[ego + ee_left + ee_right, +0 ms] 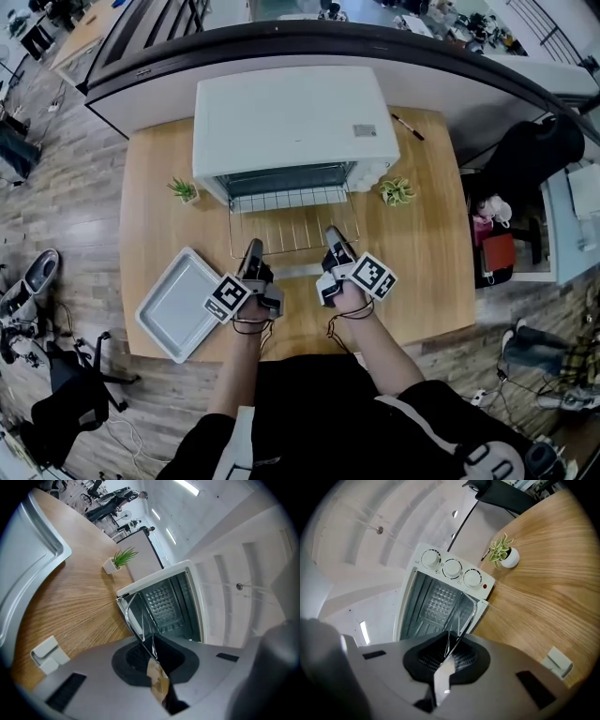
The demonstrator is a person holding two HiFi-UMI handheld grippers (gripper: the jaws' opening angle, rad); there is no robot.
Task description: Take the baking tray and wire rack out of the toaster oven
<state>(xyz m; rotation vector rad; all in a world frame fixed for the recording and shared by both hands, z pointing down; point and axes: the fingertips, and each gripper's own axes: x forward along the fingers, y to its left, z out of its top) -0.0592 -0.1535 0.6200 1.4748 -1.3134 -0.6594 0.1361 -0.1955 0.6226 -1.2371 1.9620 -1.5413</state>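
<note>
The wire rack [292,230] sticks out of the white toaster oven [291,122], above its lowered door. My left gripper [253,249] is shut on the rack's front left edge, and my right gripper [334,236] is shut on its front right edge. In the left gripper view the rack's wire [136,616] runs into the closed jaws of the left gripper [152,656]. In the right gripper view the rack's wire [463,620] likewise enters the closed right gripper [447,654]. The grey baking tray [178,302] lies on the table, left of my left gripper, and its rim [28,559] also shows in the left gripper view.
A small potted plant [183,190] stands left of the oven and another potted plant [397,191] stands to its right. A pen [408,127] lies behind on the right. The oven's knobs [452,567] face me. The wooden table [422,262] ends just behind my hands.
</note>
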